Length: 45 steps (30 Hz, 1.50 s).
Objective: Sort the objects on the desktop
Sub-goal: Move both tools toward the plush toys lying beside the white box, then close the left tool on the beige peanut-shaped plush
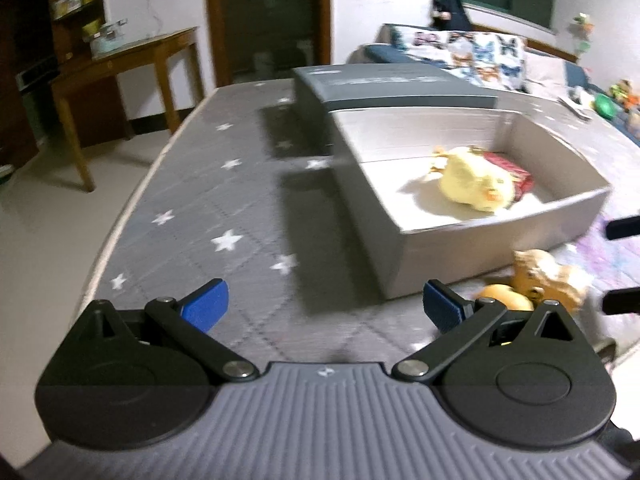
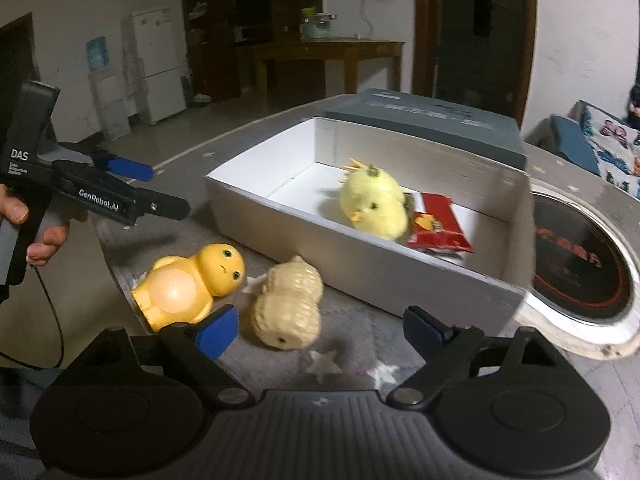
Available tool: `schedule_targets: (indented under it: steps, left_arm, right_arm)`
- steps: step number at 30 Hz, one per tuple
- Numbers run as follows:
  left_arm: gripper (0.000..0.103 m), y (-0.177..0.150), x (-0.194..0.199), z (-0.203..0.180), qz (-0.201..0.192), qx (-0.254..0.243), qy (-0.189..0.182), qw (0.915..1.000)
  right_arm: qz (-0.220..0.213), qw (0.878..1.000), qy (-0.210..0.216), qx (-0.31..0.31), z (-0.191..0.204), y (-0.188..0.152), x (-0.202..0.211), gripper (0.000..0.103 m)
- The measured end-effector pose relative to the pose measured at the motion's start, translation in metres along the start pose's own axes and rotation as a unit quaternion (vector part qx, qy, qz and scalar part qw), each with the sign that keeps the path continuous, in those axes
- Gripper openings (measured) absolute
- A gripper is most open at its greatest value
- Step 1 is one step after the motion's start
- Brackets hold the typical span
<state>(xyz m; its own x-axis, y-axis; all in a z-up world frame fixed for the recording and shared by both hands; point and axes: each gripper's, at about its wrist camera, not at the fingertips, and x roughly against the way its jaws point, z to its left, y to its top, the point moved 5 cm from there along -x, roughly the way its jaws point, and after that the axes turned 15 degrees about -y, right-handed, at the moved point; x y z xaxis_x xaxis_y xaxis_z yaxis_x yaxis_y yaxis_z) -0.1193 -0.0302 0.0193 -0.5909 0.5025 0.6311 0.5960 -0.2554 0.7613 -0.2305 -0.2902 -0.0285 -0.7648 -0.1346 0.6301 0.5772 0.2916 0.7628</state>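
Two toys, a yellow chick figure [image 2: 191, 287] and probably a cream owl [image 2: 289, 305], are lying beside the box [image 2: 360, 268], awaiting sorting; both the right gripper [image 2: 320, 334] and the left gripper [image 1: 326, 306] are gaping wide, empty.

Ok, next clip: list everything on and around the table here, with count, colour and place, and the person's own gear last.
open box: one, grey outside, white inside, on the table.
dark lid: one, dark grey, at the box's far end.
plush chick: one, pale yellow, inside the box.
snack packet: one, red, inside the box beside the chick.
rubber duck toy: one, orange-yellow, lying on the table outside the box.
cream toy: one, beige, on the table next to the duck toy.
round cooktop: one, black with a silver rim, beyond the box.
tablecloth: one, grey with white stars.
left hand-held gripper: open, empty.
right hand-held gripper: open, empty.
hand: one, on the left gripper's handle.
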Motion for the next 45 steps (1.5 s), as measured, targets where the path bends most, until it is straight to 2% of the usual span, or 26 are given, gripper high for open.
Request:
schedule_targets:
  steps: [3, 9, 16, 20, 24, 30, 39, 45]
  left_arm:
    - [0.103, 0.003, 0.000, -0.012, -0.001, -0.011, -0.023, 0.9997]
    - [0.103, 0.009, 0.000, -0.039, 0.002, -0.028, -0.080, 0.9964]
    - [0.103, 0.017, 0.001, -0.074, 0.005, -0.059, -0.146, 0.9875]
    - [0.103, 0.019, -0.006, -0.091, 0.014, -0.079, -0.174, 0.9815]
    - [0.101, 0.023, -0.016, -0.104, 0.022, -0.095, -0.190, 0.9770]
    - [0.100, 0.029, -0.033, -0.118, 0.036, -0.091, -0.238, 0.9664]
    - [0.100, 0.031, -0.054, -0.127, 0.060, -0.054, -0.295, 0.9520]
    - [0.100, 0.028, -0.063, -0.129, 0.076, -0.027, -0.324, 0.9427]
  right_arm:
    - [0.002, 1.000, 0.007, 0.005, 0.005, 0.003, -0.007, 0.087]
    - [0.016, 1.000, 0.020, 0.009, 0.010, 0.003, -0.020, 0.076]
    - [0.037, 0.999, 0.039, 0.003, 0.013, -0.003, -0.035, 0.053]
    - [0.042, 0.998, 0.047, 0.001, 0.014, -0.006, -0.038, 0.046]
    - [0.041, 0.998, 0.044, -0.006, 0.009, -0.009, -0.038, 0.045]
    - [0.038, 0.998, 0.047, -0.026, -0.001, -0.014, -0.032, 0.045]
    - [0.010, 0.998, 0.045, -0.045, -0.013, -0.014, -0.004, 0.045]
    - [0.005, 0.998, 0.040, -0.046, -0.017, -0.013, -0.003, 0.045]
